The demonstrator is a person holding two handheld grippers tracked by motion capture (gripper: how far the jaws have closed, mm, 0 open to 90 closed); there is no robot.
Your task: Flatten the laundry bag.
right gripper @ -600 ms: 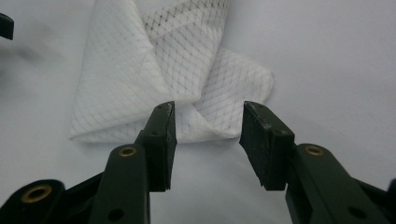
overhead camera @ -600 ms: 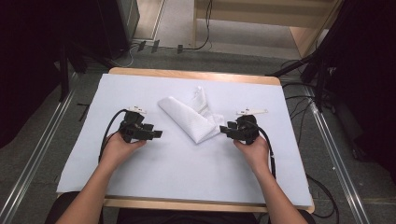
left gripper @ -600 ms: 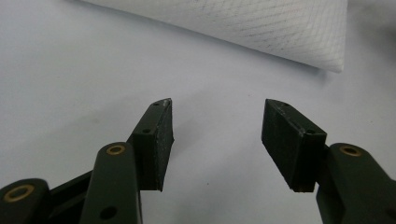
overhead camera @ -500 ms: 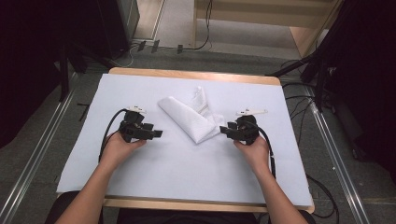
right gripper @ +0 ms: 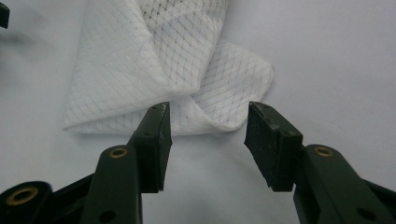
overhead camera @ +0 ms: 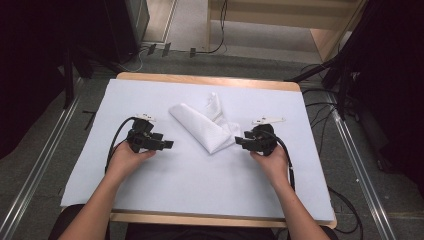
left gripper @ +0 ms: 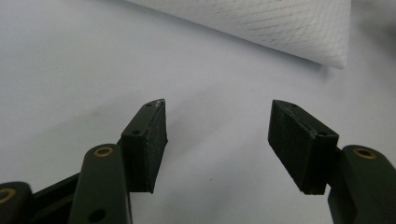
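Observation:
A folded white mesh cloth [overhead camera: 202,126] lies at the middle of the white table cover [overhead camera: 200,175], running diagonally. My left gripper [overhead camera: 168,145] rests on the cover to the cloth's left, open, jaws pointing right with nothing between them; in the left gripper view [left gripper: 217,137] the cloth's edge [left gripper: 280,28] lies ahead, apart from the jaws. My right gripper [overhead camera: 239,141] sits at the cloth's lower right end, open. In the right gripper view [right gripper: 208,140] the cloth's folded corner [right gripper: 219,93] lies just beyond the jaw tips, apart from both.
A wooden table edge [overhead camera: 210,80] shows at the back. Cables [overhead camera: 325,125] trail off the right side. Metal rails [overhead camera: 45,160] run along both sides of the table. Bare cover lies in front of the cloth.

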